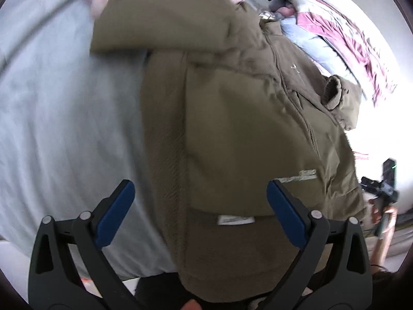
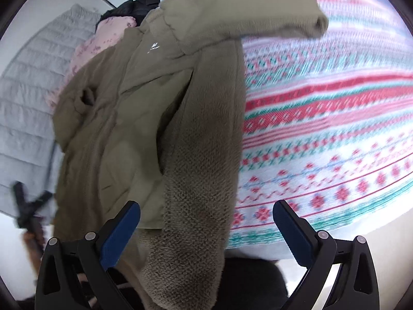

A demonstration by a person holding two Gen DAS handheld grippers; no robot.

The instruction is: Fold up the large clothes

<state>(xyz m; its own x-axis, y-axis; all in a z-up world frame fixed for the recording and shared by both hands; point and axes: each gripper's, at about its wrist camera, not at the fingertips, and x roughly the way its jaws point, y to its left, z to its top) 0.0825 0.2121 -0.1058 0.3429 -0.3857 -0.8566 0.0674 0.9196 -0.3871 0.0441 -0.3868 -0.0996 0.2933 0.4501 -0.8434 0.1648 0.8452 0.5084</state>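
We're looking at an olive jacket (image 1: 232, 129) w/ fleece lining, spread on the bed, running 6 to 12 o'clock through the left wrist view. Left gripper (image 1: 200, 214) sits wide apart, blue fingers (image 1: 114, 217) either side of the hem, nothing clamped; whether the pads touch the fabric we can't tell. White label (image 1: 236, 220) on the hem lies between the fingers. Hood flopped over at 12 o'clock, zip runs up toward 1 o'clock, a cuffed sleeve end at 2 o'clock. Pale grey-blue sheet (image 1: 59, 118) fills 9 o'clock. Pile of pink/white clothes (image 1: 343, 31) at 1–2 o'clock. Right gripper (image 1: 382, 188) shows small at 3–4 o'clock in a hand (image 1: 384, 217).

Right wrist view: right gripper (image 2: 206, 222) also spread open, empty, fingers (image 2: 121, 230) straddling the fleece lining edge of the jacket (image 2: 144, 118). Patterned red/green/white blanket (image 2: 330, 118) takes 1–4 o'clock, jacket edge lies over it. Grey quilted cover (image 2: 28, 98) at 9 o'clock, pink floral garment (image 2: 103, 41) at 10–11 o'clock tucked behind the jacket. Left gripper (image 2: 28, 206) blurred at 8 o'clock.
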